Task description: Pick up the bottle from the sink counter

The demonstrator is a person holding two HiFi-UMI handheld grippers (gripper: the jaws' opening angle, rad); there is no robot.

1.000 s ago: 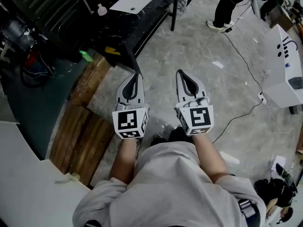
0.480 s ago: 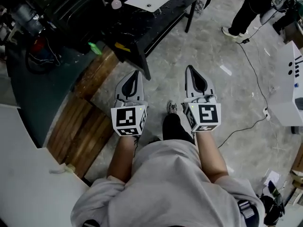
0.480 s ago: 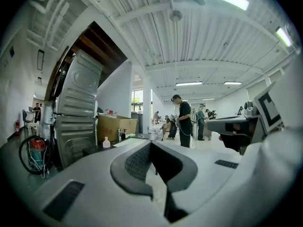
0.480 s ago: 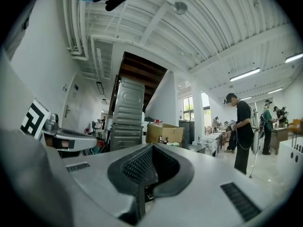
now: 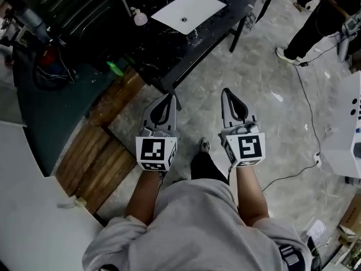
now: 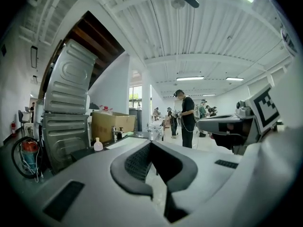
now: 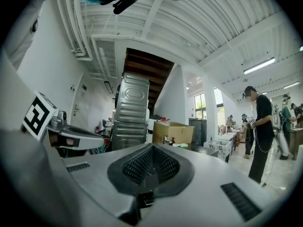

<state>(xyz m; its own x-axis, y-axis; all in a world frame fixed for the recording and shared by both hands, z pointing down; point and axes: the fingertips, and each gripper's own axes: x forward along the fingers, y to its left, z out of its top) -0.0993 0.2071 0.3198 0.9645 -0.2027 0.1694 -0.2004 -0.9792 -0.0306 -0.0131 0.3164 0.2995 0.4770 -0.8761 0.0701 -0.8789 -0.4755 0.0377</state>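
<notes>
Both grippers, left [image 5: 168,96] and right [image 5: 228,91], are out front, shut with nothing in them; in the last second the person's walked closer to the black counter [image 5: 163,49]; the bottle [image 5: 139,17] sits at 11 o'clock beside the sink [image 5: 197,7], not reachable yet.
</notes>
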